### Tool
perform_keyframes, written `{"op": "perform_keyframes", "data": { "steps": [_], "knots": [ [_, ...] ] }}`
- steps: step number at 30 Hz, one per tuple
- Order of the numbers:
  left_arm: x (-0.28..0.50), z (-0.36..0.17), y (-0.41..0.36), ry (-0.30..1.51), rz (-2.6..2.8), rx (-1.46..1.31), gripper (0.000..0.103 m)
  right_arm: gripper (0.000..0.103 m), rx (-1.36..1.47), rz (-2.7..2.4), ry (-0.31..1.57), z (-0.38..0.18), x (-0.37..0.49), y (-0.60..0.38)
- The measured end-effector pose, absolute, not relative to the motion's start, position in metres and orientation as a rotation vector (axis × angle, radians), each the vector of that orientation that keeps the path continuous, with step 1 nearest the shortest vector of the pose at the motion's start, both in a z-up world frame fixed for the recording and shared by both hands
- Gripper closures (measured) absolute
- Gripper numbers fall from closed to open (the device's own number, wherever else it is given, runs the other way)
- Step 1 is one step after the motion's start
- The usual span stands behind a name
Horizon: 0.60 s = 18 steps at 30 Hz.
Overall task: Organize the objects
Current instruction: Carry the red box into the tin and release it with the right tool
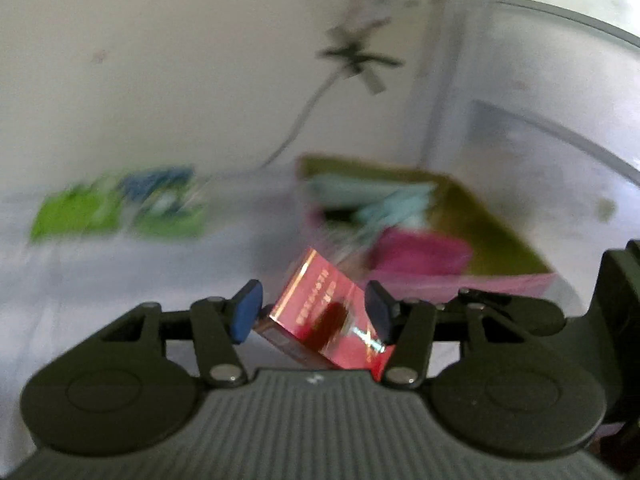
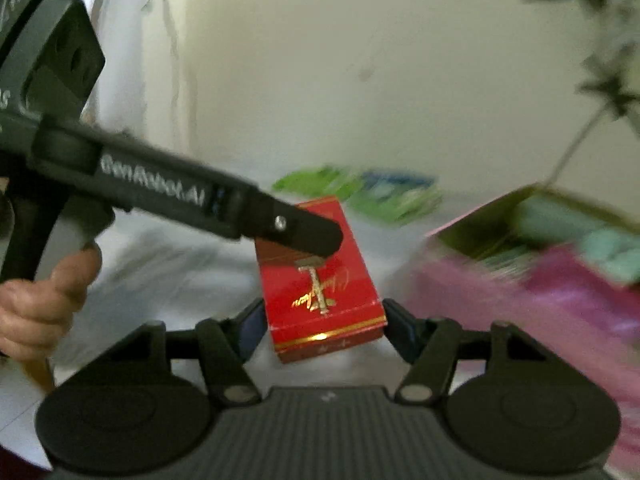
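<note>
A red box (image 2: 320,280) with gold lettering sits gripped between two handheld tools above a white counter (image 1: 120,280). The left gripper (image 1: 312,312) clamps its far end, blue pads pressed to the sides, the box tilted with its long axis running away from that camera. The right gripper (image 2: 324,328) brackets the near end, its pads at the box's sides; whether they press cannot be told. A pink open box (image 2: 520,288) lies beside, green packets (image 1: 116,208) beyond.

Glossy red box (image 2: 320,280) with gold lettering, tilted, off the white surface, between both jaws.
</note>
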<state>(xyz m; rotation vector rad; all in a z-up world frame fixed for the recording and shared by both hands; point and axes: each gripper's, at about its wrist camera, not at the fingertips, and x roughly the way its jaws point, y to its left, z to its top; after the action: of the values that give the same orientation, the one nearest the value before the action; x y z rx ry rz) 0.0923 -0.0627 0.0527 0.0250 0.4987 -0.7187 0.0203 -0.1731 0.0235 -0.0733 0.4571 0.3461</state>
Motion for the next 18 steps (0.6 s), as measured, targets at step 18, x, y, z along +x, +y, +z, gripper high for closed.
{"op": "perform_keyframes", "data": {
  "steps": [18],
  "knots": [
    [0.117,0.035,-0.288,0.521,-0.889,0.23,0.041,0.03,-0.031,-0.215,0.379,0.025,-0.006,-0.333]
  ]
}}
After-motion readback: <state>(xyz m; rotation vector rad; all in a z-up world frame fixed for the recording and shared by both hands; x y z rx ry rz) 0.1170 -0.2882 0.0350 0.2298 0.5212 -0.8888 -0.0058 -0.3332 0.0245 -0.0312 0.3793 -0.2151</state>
